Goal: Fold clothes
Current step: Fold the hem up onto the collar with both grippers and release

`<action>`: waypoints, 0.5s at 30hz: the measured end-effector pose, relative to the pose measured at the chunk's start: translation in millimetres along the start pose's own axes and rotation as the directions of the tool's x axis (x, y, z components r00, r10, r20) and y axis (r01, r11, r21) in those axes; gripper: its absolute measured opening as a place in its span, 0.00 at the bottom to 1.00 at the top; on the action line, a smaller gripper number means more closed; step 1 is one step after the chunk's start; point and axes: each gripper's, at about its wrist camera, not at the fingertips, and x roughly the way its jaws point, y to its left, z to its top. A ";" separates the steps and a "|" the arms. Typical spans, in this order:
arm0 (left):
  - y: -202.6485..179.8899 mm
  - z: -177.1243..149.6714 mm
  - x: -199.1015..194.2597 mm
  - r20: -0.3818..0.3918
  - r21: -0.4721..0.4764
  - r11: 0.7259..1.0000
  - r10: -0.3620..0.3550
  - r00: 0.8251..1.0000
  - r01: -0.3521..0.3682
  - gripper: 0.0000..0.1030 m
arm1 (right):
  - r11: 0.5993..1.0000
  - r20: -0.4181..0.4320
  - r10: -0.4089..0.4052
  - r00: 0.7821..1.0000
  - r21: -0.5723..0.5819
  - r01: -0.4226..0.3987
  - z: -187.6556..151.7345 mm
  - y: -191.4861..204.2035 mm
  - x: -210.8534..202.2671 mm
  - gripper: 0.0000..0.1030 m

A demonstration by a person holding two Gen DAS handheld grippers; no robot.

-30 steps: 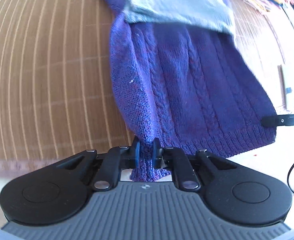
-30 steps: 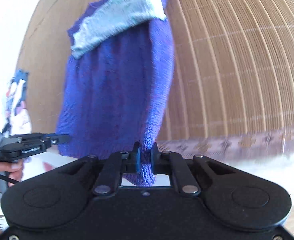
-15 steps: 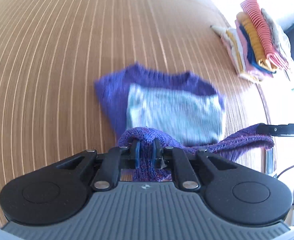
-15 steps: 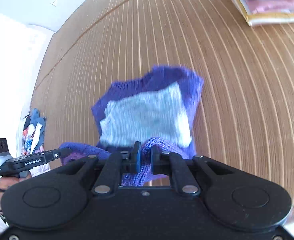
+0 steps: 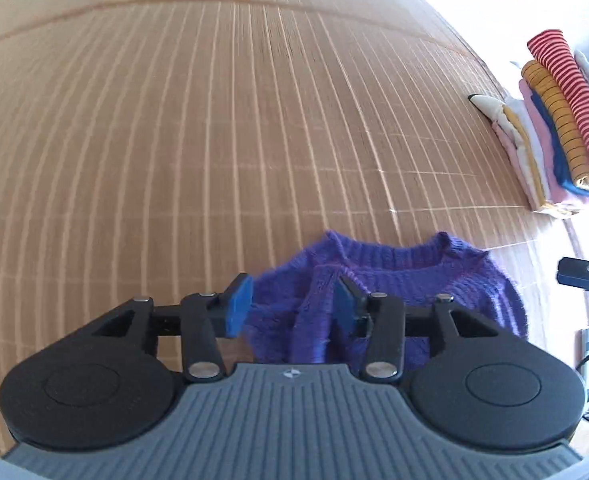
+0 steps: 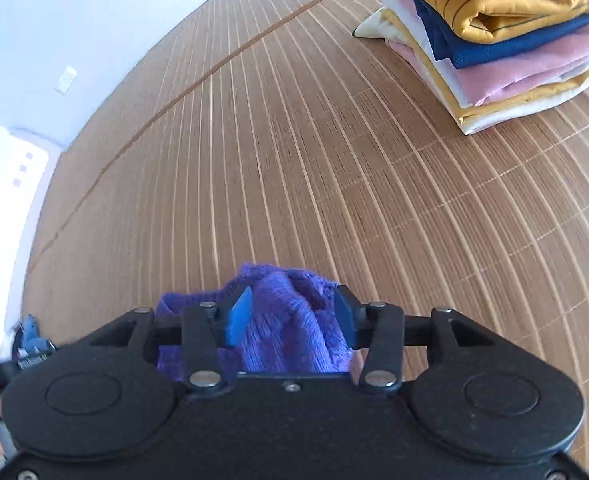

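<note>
Ribbed bamboo mat (image 5: pixel 254 128), bunched cable-knit sweater (image 5: pixel 414 280)

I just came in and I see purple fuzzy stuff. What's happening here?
A person holding two grippers is folding a purple knitted sweater on a bamboo mat. The left gripper and right gripper are both open above the bunched-up sweater, with nothing pinched. A stack of folded clothes sits off to the side.
</note>
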 end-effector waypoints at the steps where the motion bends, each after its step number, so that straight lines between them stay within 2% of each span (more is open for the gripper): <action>1: 0.2 0.2 -1.8 -0.003 0.017 1.000 0.003 1.000 -0.003 0.53 | 1.000 -0.002 -0.011 1.000 -0.020 0.011 -2.0 0.5 -0.9 0.48; 4: -6.0 -4.2 -4.1 -0.028 0.070 0.997 -0.033 0.999 0.035 0.58 | 0.988 -0.028 -0.040 0.999 -0.150 0.035 -14.9 13.7 4.6 0.56; 6: -19.9 -8.7 -1.3 -0.037 0.162 0.986 -0.043 0.998 0.048 0.59 | 0.968 -0.042 -0.068 0.997 -0.243 0.056 -22.5 26.1 11.8 0.61; 7: -27.9 -10.4 1.0 -0.040 0.220 0.974 -0.043 0.998 0.050 0.59 | 0.956 -0.039 -0.083 0.996 -0.285 0.068 -25.7 32.5 18.8 0.61; 9: -46.3 -13.1 9.9 -0.053 0.357 0.933 -0.024 0.998 0.042 0.59 | 0.932 -0.049 -0.097 0.994 -0.355 0.074 -27.0 43.3 32.4 0.65; 11: -59.5 -13.7 20.3 -0.063 0.443 0.895 -0.016 0.998 0.042 0.59 | 0.919 -0.051 -0.100 0.994 -0.388 0.073 -22.5 51.4 42.7 0.67; 13: -66.1 -9.2 28.7 -0.054 0.473 0.880 -0.013 0.998 0.037 0.59 | 0.914 -0.053 -0.094 0.994 -0.400 0.065 -17.4 57.2 53.4 0.68; 15: -72.0 -4.3 36.8 -0.043 0.497 0.867 -0.010 0.999 0.030 0.59 | 0.927 -0.067 -0.082 0.994 -0.371 0.052 -13.2 60.4 62.9 0.69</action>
